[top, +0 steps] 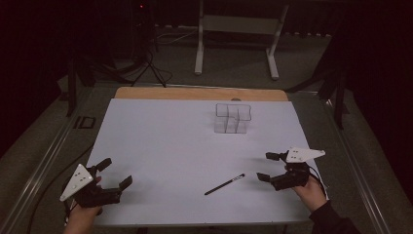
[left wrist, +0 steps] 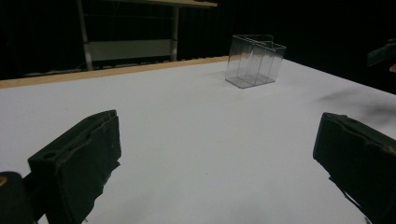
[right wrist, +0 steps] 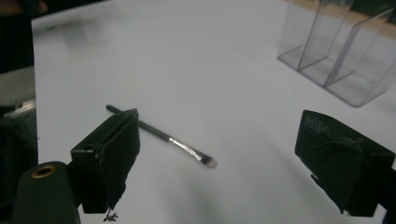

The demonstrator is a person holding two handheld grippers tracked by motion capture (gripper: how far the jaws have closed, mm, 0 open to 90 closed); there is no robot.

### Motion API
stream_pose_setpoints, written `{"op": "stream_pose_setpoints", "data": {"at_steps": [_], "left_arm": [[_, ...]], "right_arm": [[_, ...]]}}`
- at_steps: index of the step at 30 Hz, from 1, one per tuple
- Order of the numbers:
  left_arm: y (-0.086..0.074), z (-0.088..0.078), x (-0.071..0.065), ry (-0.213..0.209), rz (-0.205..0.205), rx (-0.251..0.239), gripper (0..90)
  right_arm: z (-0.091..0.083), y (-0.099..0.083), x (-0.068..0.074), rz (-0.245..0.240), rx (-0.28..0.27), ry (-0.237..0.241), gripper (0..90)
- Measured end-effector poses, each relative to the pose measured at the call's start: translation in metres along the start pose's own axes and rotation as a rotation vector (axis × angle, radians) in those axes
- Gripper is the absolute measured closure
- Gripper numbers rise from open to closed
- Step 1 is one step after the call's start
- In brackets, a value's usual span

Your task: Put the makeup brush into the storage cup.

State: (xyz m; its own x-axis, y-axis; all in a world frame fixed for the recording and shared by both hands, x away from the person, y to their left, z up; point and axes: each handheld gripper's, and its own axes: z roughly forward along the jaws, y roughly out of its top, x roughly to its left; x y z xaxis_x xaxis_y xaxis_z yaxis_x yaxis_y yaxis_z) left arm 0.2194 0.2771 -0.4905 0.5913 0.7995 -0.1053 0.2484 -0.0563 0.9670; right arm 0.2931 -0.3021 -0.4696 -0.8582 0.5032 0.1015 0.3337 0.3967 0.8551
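A thin black makeup brush (top: pixel 225 184) (right wrist: pixel 173 140) with a silver ferrule lies flat on the white table sheet (top: pixel 170 146), front right of centre. A clear plastic organiser (top: pixel 233 118) (left wrist: pixel 254 60) (right wrist: pixel 341 51) with upright dividers stands toward the far side. My right gripper (top: pixel 267 166) (right wrist: pixel 215 154) is open just right of the brush's bristle end, which lies between its jaws in the right gripper view. Near the front left corner my left gripper (top: pixel 116 173) (left wrist: pixel 215 158) is open over bare sheet, holding nothing.
A wooden table edge (top: pixel 199 92) shows beyond the sheet. Behind the table stand a white frame (top: pixel 238 29) and a dark tripod (top: pixel 146 58) on the floor. A small dark rectangle (top: pixel 86 122) lies left of the sheet.
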Motion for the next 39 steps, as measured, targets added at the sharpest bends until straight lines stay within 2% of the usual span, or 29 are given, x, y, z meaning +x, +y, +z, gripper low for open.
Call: {"op": "stream_pose_setpoints", "data": {"at_steps": [3, 5, 7, 9, 13, 15, 16, 17, 18, 23, 24, 25, 26, 27, 30, 32, 39], "left_arm": [[0.0, -0.001, 0.0, 0.001, 0.005, 0.0, 2.1], [0.0, -0.001, 0.0, 0.002, 0.004, -0.001, 2.1], [0.0, -0.001, 0.0, 0.001, 0.003, 0.0, 2.1], [0.0, -0.001, 0.0, 0.0, 0.005, 0.001, 2.1], [0.0, -0.001, -0.001, -0.004, 0.009, 0.002, 2.1], [0.0, -0.001, -0.001, -0.004, 0.009, 0.002, 2.1], [0.0, -0.001, -0.001, -0.005, 0.008, 0.002, 2.1], [0.0, -0.001, 0.0, -0.005, 0.007, 0.002, 2.1], [0.0, -0.001, 0.0, -0.005, 0.006, 0.003, 2.1], [0.001, -0.001, 0.0, -0.007, 0.005, 0.002, 2.1], [0.0, -0.001, 0.0, -0.007, 0.006, 0.004, 2.1], [0.0, -0.001, 0.0, -0.007, 0.006, 0.004, 2.1], [0.0, -0.001, 0.0, -0.009, 0.005, 0.004, 2.1], [0.0, -0.001, 0.0, -0.009, 0.004, 0.004, 2.1], [0.0, -0.001, 0.0, -0.01, 0.004, 0.003, 2.1], [0.0, -0.001, 0.0, -0.008, 0.004, 0.003, 2.1], [0.0, -0.001, 0.0, -0.009, 0.003, 0.003, 2.1]], "right_arm": [[0.005, 0.001, -0.002, -0.012, 0.022, 0.019, 14.2], [0.01, 0.001, -0.004, -0.024, 0.06, 0.032, 14.2], [0.016, 0.002, -0.008, -0.029, 0.103, 0.065, 14.1], [0.018, 0.002, -0.009, -0.031, 0.114, 0.081, 14.2], [0.024, 0.003, -0.014, -0.052, 0.187, 0.114, 14.1], [0.028, 0.004, -0.014, -0.079, 0.243, 0.125, 14.3], [0.028, 0.004, -0.014, -0.079, 0.243, 0.125, 14.3], [0.031, 0.004, -0.015, -0.079, 0.302, 0.145, 14.5], [0.031, 0.004, -0.015, -0.079, 0.302, 0.145, 14.5], [0.039, 0.003, -0.014, -0.103, 0.411, 0.2, 14.2], [0.041, 0.002, -0.013, -0.118, 0.438, 0.213, 14.2], [0.041, 0.002, -0.013, -0.118, 0.438, 0.213, 14.2], [0.044, 0.001, -0.011, -0.15, 0.473, 0.219, 14.3], [0.046, 0.001, -0.01, -0.157, 0.496, 0.245, 14.6], [0.051, 0.002, -0.008, -0.18, 0.53, 0.252, 14.6], [0.053, 0.005, -0.009, -0.176, 0.536, 0.266, 15.1], [0.062, 0.013, -0.01, -0.23, 0.598, 0.295, 15.3]]}}
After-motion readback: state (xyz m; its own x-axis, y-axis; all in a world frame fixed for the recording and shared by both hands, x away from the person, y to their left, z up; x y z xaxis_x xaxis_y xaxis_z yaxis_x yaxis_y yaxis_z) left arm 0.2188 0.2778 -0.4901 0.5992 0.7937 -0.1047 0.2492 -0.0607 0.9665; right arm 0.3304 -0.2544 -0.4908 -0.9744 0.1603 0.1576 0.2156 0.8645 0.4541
